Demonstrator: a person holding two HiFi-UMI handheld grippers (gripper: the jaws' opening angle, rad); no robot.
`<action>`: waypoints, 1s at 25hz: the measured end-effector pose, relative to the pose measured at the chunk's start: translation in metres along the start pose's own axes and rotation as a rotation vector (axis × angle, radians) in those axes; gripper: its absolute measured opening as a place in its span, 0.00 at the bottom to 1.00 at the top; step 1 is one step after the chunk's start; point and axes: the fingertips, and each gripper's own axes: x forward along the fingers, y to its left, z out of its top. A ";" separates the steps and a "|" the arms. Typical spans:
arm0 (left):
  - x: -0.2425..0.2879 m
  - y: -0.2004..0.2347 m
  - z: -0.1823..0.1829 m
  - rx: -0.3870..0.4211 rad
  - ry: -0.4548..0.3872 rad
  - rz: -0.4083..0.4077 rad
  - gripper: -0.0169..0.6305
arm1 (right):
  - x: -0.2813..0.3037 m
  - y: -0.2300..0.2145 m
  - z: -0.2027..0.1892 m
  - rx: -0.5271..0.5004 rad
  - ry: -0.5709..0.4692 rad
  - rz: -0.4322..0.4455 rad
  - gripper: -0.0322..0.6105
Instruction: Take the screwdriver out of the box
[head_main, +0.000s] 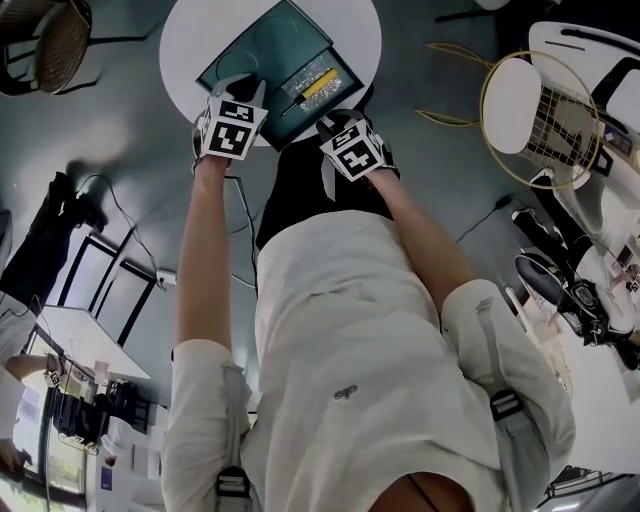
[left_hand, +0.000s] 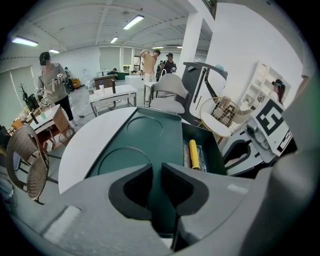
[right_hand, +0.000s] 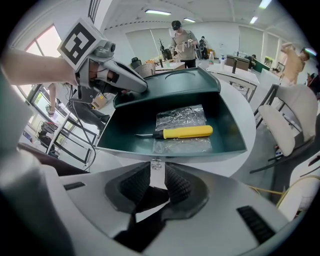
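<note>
Risks as I judge them: my right claw (right_hand: 157, 168) snags the box (right_hand: 230, 150) front wall going in, or pinches the slick bag (right_hand: 180, 117) along with the round handle and it rolls.

Right claw is open and empty, tips at the latch (right_hand: 156, 163). The screwdriver (right_hand: 182, 132) lies inside the box on the bag, just beyond that wall, clear of the claw.

Left claw (left_hand: 156, 172) is closed to a slit at the lid (left_hand: 150, 135).

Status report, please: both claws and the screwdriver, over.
Left claw clamped on open lid. Right claw open, at box front. Screwdriver in box, on plastic bag. Nothing covers it.
</note>
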 end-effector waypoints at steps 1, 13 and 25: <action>0.000 0.000 0.000 0.001 0.000 0.000 0.11 | -0.002 -0.001 -0.001 0.002 0.000 0.002 0.20; -0.002 0.000 0.000 0.008 -0.009 0.006 0.11 | -0.041 -0.028 0.016 0.024 -0.072 -0.064 0.19; -0.019 -0.007 0.013 -0.042 -0.084 0.045 0.09 | -0.070 -0.036 0.048 -0.100 -0.098 -0.105 0.19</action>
